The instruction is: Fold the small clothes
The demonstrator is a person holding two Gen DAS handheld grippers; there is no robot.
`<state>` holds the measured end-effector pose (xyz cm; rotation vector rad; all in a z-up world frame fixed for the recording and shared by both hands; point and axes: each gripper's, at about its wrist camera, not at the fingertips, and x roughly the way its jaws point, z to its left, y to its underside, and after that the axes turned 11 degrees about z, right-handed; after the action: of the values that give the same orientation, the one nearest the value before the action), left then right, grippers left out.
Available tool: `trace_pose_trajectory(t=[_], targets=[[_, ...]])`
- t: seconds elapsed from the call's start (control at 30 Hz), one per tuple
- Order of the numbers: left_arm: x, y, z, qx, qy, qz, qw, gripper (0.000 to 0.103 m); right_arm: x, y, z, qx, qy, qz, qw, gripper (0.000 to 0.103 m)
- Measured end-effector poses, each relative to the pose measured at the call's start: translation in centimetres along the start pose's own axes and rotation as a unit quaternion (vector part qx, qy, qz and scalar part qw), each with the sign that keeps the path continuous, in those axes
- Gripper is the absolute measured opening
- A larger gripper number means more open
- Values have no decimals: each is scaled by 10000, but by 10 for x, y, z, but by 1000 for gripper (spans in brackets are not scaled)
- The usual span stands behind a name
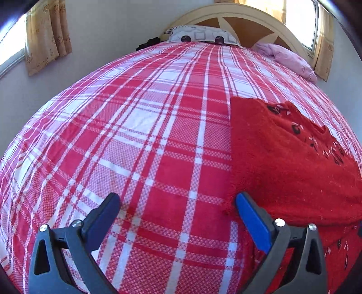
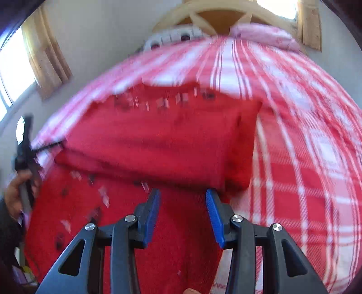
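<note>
Red garment [image 1: 282, 162] lies folded on checked bedspread [image 1: 135, 135]; both hand-held grippers gape empty.

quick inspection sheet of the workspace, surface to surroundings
surface: bed under a red-and-white plaid cover
job's things: red garment lying on the cover, partly folded over itself, black-and-white pattern along an edge
clutter: patterned pillow and pink cloth at the headboard, a dark item beside the pillow, too small to tell
grippers: left gripper open, at the garment's edge; right gripper open above the garment, holding nothing
cables: nothing seen
surroundings: headboard, curtains at bright windows, pale wall
</note>
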<state>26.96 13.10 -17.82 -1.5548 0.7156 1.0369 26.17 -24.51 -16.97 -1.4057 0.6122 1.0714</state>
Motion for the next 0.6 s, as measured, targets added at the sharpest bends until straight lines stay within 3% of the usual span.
trace_pose_trajectory(t=[0.23,0.6], targets=[[-15,15,10,-205,155,-3,9997,103,-14,13,0,263,-81,-16,9996,48],[-69,100,-6,834,-189,-383,9956,103,-44,61,8,326,46,-5,9995,48]])
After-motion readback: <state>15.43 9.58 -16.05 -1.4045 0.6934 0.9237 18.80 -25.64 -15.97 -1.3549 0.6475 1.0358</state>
